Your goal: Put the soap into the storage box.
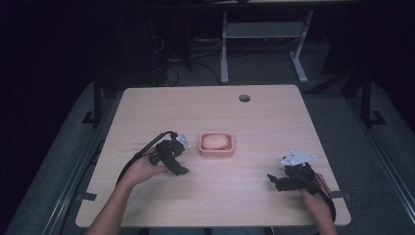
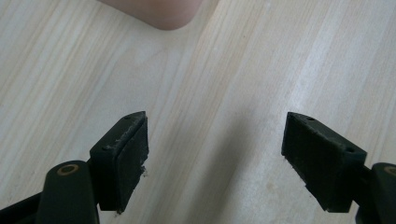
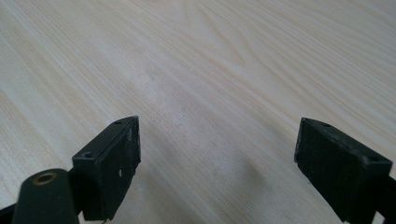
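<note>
Pink tray unlabelled, left gripper and right gripper fingers apart, empty

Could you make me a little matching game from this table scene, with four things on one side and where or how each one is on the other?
Things:
1. pink tray
2. left gripper
3. right gripper
4. round hole

Places or states:
A. near the table's far edge
B. open, low over bare wood at the near right part of the table
C. mid-table, holding a pale rounded lump
D. open, just left of the tray, nothing between its jaws

Pairs: 1-C, 2-D, 3-B, 4-A
</note>
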Tool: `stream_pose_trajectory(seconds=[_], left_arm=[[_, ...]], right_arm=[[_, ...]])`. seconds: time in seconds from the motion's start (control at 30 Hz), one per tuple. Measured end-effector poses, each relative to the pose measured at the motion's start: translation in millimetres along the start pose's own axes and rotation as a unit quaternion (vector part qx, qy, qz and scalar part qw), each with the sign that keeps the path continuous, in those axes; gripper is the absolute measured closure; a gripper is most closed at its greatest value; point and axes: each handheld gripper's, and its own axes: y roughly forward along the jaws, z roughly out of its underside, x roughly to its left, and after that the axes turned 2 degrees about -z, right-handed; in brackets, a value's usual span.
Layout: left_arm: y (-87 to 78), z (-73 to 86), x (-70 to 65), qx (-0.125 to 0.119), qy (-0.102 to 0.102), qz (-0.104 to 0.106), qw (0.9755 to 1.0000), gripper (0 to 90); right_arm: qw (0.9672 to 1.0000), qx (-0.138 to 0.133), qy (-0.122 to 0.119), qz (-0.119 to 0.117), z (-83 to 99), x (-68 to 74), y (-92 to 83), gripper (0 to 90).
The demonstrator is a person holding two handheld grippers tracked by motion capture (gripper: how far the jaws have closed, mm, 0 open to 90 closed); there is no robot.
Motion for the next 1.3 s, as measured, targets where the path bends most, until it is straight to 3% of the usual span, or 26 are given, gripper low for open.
stream_pose_trajectory(seconds=[0.4, 1.3], left_arm=[[-3.1, 15.0, -8.9, -0.018, -0.011, -0.002, 0.9998, 20.5], [-10.6, 61.8, -16.4, -0.026, -0.035, -0.007, 0.999, 20.1]], right_arm=[[1.0, 0.003, -0.001, 0.001, 0.7, 0.2, 0.2, 13.8], [1.0, 0.006, 0.003, 0.004, 2.9, 0.3, -1.3, 13.8]])
